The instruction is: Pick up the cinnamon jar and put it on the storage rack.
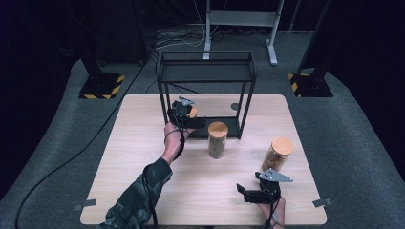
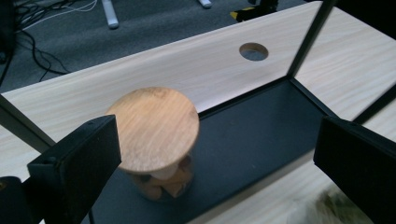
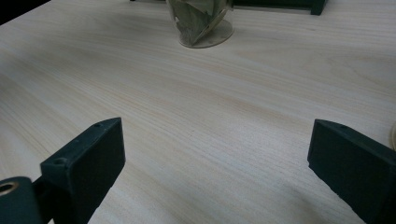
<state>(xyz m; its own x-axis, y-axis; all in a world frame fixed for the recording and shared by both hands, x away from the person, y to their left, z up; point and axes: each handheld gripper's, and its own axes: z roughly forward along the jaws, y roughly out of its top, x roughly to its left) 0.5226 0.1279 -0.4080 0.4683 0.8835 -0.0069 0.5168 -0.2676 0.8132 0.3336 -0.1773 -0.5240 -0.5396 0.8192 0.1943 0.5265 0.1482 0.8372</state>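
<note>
A short glass jar with a round wooden lid (image 2: 156, 128) stands on the black lower shelf (image 2: 261, 126) of a black metal rack (image 1: 205, 71). My left gripper (image 2: 217, 140) hovers just above and in front of it, open wide, with neither pad touching the jar. In the high view this left gripper (image 1: 187, 118) is at the rack's left front, beside the small jar (image 1: 192, 112). My right gripper (image 1: 243, 193) rests near the table's front edge, right of centre. In its own view the right gripper (image 3: 215, 140) is open over bare wood.
A taller jar of dried leaves (image 1: 218, 140) stands mid-table in front of the rack; its base is the jar (image 3: 201, 21) ahead of my right gripper. Another wooden-lidded jar (image 1: 277, 153) leans at the right. A round hole (image 1: 235, 106) pierces the table behind the rack.
</note>
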